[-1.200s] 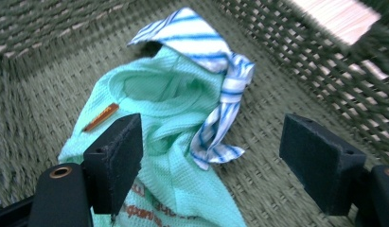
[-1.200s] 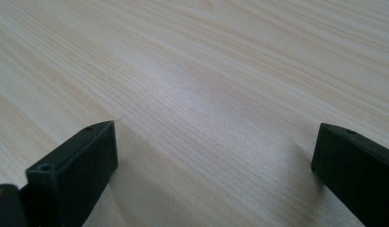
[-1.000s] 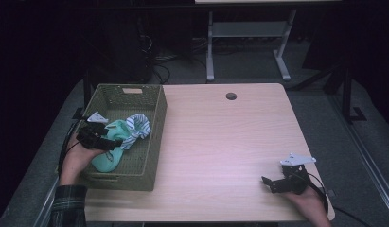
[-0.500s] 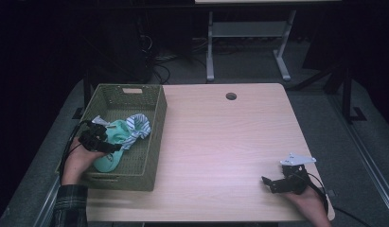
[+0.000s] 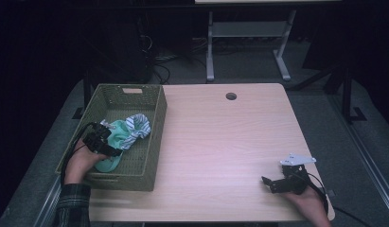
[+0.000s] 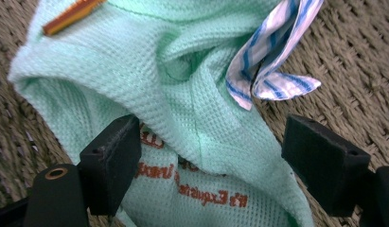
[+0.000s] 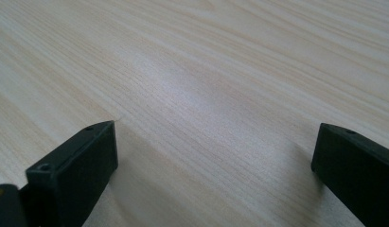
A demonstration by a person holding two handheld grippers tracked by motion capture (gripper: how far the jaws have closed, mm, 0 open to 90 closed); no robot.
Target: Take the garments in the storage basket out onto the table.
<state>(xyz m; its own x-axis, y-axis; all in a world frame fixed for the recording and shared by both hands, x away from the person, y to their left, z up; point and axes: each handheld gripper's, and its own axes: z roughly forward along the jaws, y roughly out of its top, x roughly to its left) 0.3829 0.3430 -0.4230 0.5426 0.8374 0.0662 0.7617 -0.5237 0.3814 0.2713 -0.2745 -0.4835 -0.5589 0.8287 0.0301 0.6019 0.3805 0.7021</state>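
Note:
A mint-green waffle cloth (image 5: 117,137) with orange print lies bunched in the olive wicker basket (image 5: 149,165), and a blue-and-white striped cloth (image 5: 137,126) rests on its far side. My left gripper (image 5: 109,150) is down inside the basket, open, its jaws set wide on either side of a fold of the mint-green cloth (image 6: 192,118); the striped cloth (image 6: 272,56) lies just beyond. My right gripper (image 5: 269,182) rests low on the bare wooden table (image 7: 206,85) near the front right corner, open, with nothing between its jaws.
The basket stands at the table's left edge. A round cable hole (image 5: 231,96) sits near the table's far edge. A metal stand (image 5: 246,33) and cables are on the floor behind the table.
My left gripper has drawn back a little toward the near end of the basket over the mint-green cloth. The right gripper has stayed where it was.

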